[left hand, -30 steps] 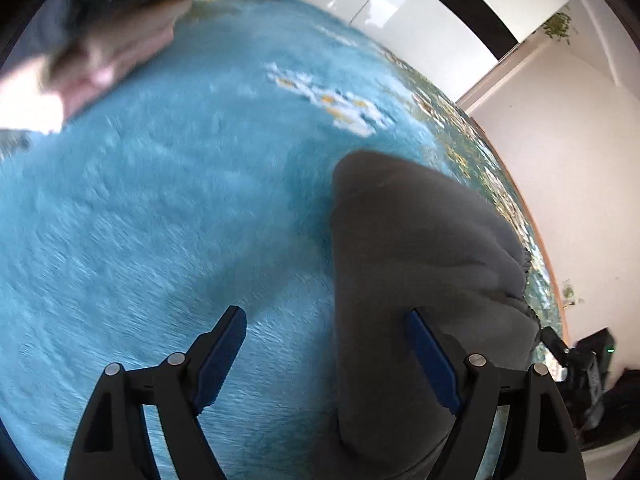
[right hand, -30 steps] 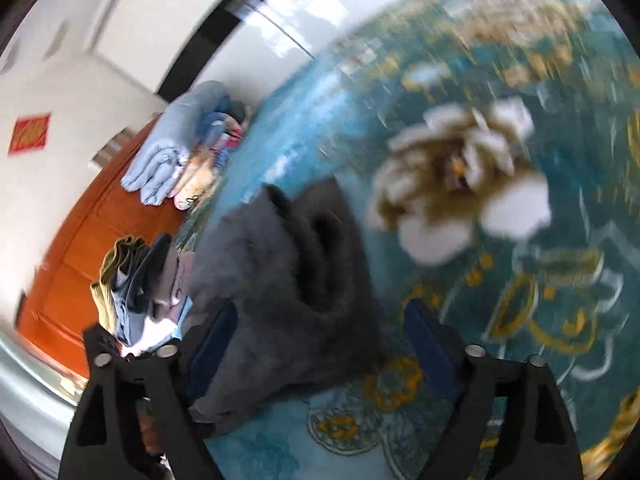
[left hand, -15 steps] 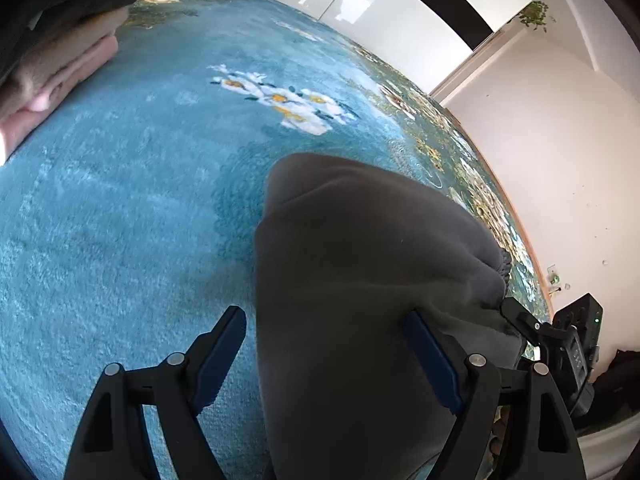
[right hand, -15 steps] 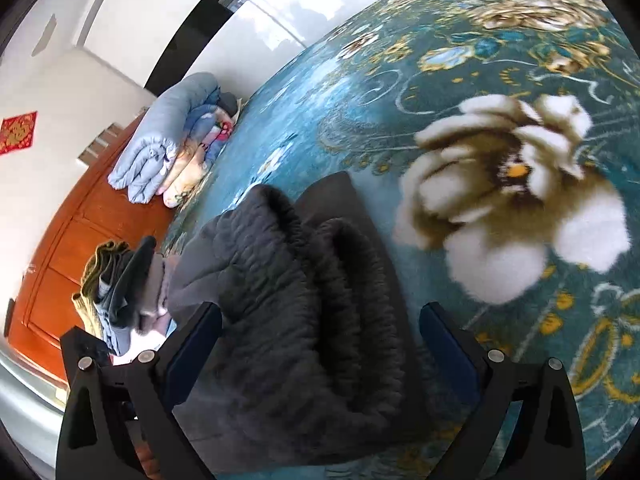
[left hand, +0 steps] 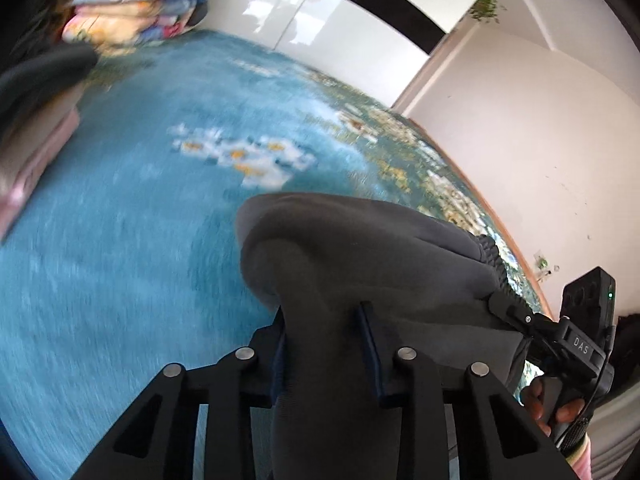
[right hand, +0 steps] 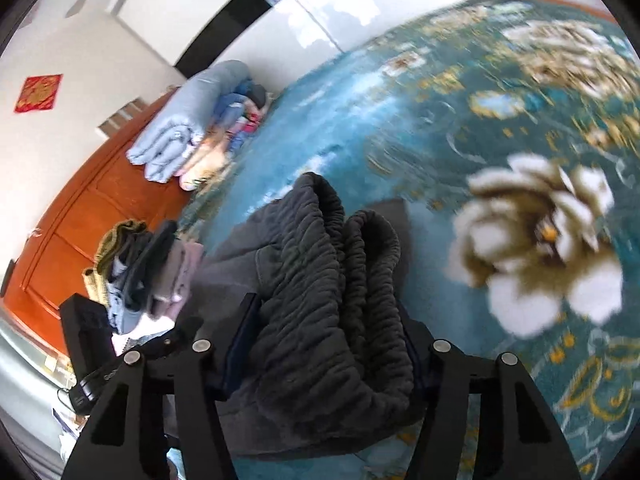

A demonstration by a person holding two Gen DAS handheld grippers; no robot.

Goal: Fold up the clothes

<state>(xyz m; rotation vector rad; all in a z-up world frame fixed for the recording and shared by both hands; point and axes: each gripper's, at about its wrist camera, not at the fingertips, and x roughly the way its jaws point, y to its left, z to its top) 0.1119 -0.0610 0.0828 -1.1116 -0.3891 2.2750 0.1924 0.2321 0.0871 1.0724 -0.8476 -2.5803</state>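
Observation:
A folded dark grey garment (left hand: 360, 256) lies on the blue flowered carpet (left hand: 140, 240). My left gripper (left hand: 324, 320) is shut on a fold of its smooth end. My right gripper (right hand: 324, 320) is shut on its bunched elastic waistband (right hand: 332, 280) at the opposite end. The right gripper (left hand: 516, 312) and the hand holding it also show at the right of the left wrist view. The left gripper's body (right hand: 92, 340) shows at the lower left of the right wrist view.
A stack of folded clothes (right hand: 148, 268) sits at the left near the orange wooden cabinet (right hand: 80, 216). Rolled pale blue and patterned bedding (right hand: 192, 140) lies at the carpet's far edge. White walls border the carpet (right hand: 540, 240).
Both grippers have closed from open onto the grey garment, the left on its smooth end and the right on the waistband. Both views are blurred by motion.

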